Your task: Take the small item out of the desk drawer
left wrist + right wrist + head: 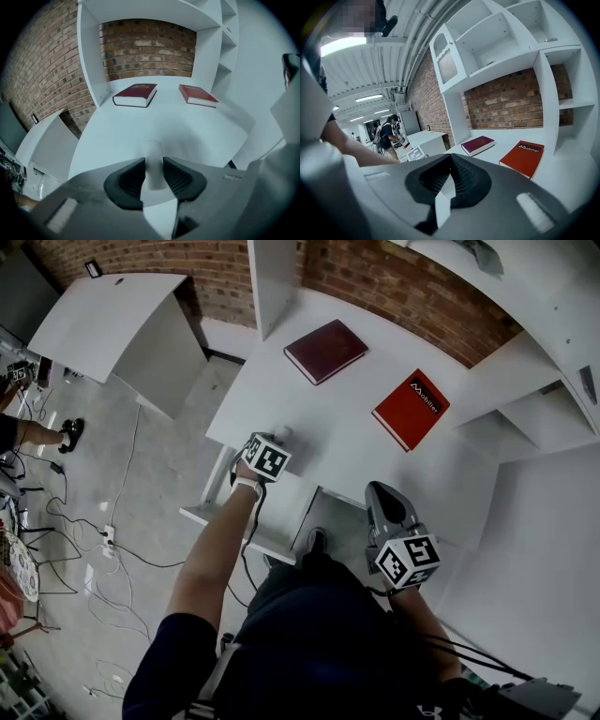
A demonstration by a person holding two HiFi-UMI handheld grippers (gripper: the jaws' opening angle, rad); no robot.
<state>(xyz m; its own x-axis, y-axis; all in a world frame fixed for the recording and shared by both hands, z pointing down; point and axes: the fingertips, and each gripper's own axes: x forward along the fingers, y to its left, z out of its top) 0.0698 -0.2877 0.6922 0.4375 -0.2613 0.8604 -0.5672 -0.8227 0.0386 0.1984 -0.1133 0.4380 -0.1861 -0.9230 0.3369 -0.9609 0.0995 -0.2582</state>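
Left claw (274, 442) closed on the small white item (153, 157). The two dark pads press its sides, and its far end sticks out past them. The item is therefore out of the drawer and over the front left part of the white desk (309, 432).

Its long axis runs along the claw, nose-down toward the desktop, with the dark red book (325, 351) and the red book (411, 409) well beyond it. I cannot tell whether its tip is touching the surface, because the end is blurred against the white.

The pulled-out white ledge under the desk edge, which I take for the drawer (234, 519), lies below and behind the left claw, on the near side.

Right claw (449, 161) with its jaws together on nothing. It is held at the desk's front edge, well to the right of the item.

I judge that the item only needs setting down. The move turns on the bare desktop lying straight ahead of and below the item's free end. The left claw is the nearer and is the one carrying it. Since the item goes down end first, it may topple when the pads part.
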